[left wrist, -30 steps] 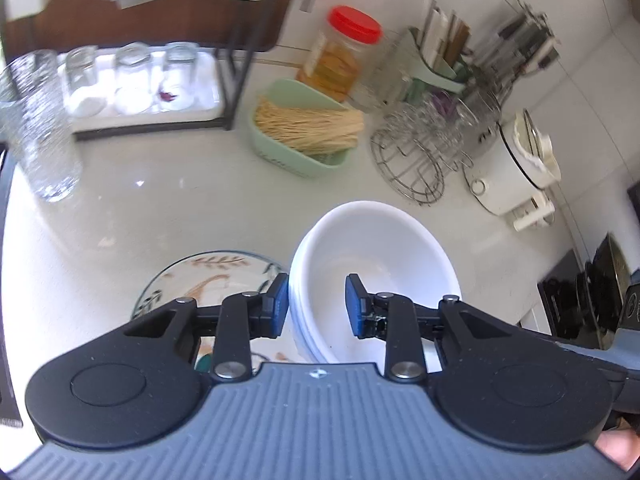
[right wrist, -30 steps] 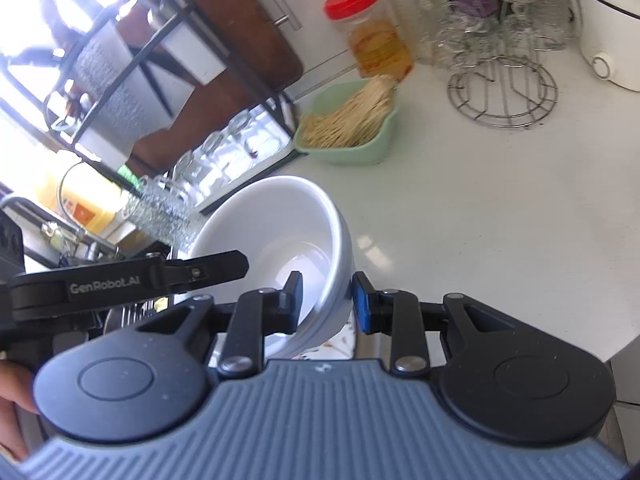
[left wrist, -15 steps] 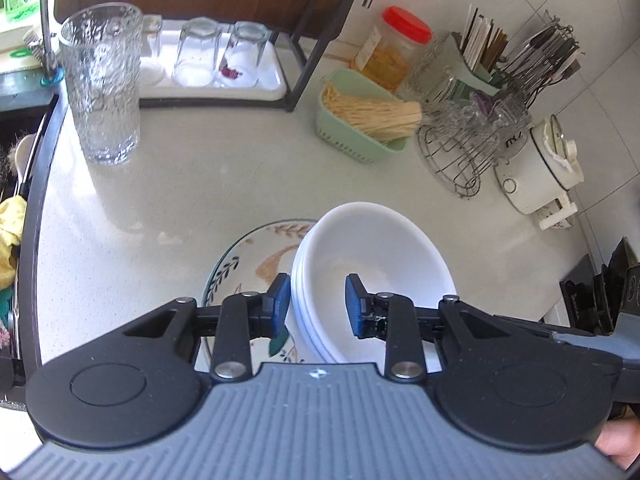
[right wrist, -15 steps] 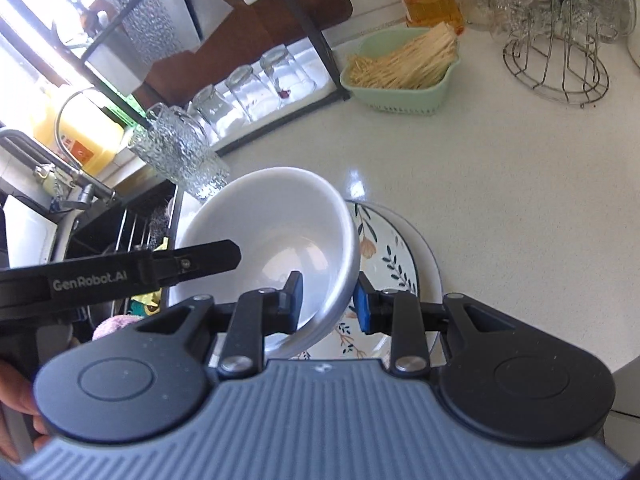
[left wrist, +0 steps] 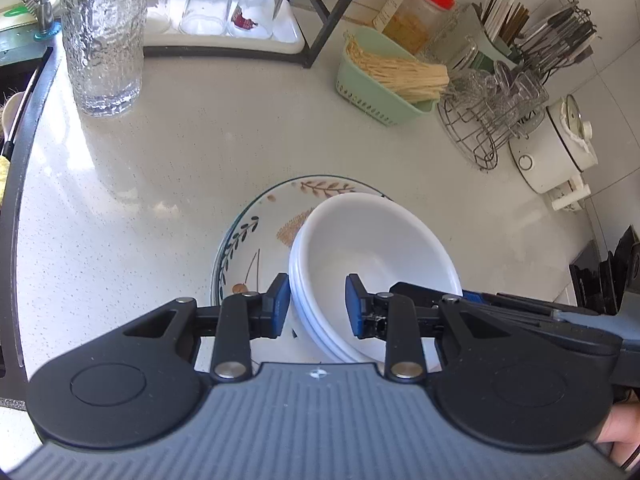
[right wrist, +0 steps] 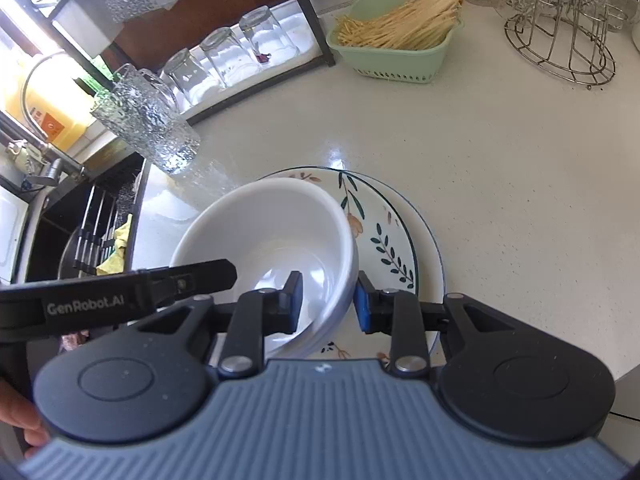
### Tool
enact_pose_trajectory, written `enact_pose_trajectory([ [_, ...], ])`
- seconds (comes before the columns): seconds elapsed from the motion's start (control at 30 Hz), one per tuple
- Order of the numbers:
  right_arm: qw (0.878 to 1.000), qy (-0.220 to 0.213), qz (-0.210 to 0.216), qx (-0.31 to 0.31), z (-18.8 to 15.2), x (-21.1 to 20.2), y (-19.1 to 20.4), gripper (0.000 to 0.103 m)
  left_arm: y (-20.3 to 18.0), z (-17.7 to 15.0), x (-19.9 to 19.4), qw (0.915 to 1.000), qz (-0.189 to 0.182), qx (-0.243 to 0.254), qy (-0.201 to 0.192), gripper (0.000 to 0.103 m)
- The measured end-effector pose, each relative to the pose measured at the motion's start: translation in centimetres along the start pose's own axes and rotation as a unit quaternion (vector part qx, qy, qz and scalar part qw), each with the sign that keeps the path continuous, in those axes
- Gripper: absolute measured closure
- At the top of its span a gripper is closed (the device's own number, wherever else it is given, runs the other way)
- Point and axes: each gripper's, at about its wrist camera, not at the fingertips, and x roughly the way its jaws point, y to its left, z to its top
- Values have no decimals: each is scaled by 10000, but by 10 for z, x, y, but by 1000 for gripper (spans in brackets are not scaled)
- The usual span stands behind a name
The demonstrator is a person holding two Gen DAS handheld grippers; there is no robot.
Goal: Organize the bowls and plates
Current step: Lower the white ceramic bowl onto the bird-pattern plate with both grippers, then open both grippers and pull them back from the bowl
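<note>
Between both sets of jaws we see the stacked white bowls' (left wrist: 372,256) rim clamped: left gripper (left wrist: 316,306) and right gripper (right wrist: 326,302) at opposite sides, above the leaf-patterned plate (left wrist: 248,232).

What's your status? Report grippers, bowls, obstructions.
Left gripper and right gripper shut on stacked white bowls' opposite rims. Stack over leaf-patterned plate. Nothing obstructing.

"GenRobot.AI" in pale letters along left tool (right wrist: 120,296) black arm; nothing else legible.
</note>
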Motion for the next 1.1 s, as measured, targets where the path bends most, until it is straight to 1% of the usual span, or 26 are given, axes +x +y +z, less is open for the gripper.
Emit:
enact_pose_trajectory([
  [0.13,10000,49,-79,-34,2,2,2,72,1,-1,5,9999,-31,-27,107,70],
  [0.37,9999,36,-116,-91,7,4,1,72,0,4,8,9999,0,-127,109,68],
  [0.4,9999,14,-124,-84,7,2,0,72,0,6,8,9998,-4,-133,158,68],
  [0.47,9999,-21,-152,-66,8,-3,0,72,-1,8,4,9998,45,-131,174,68],
  [0.67,9996,-270,27,-79,8,-28,-1,72,-7,9,-18,9998,202,38,50,68],
  [0.83,9977,-611,175,-221,8,-58,3,72,-26,3,-51,9988,330,211,-296,68],
  [1.03,9908,-1175,331,-588,1,-110,8,72,-58,-15,-102,9937,521,342,-937,68],
  [1.07,9888,-1280,348,-680,-1,-120,7,72,-64,-20,-111,9922,556,369,-1049,64],
  [1.1,9868,-1374,384,-767,-3,-128,6,65,-70,-25,-120,9907,574,397,-1171,59],
])
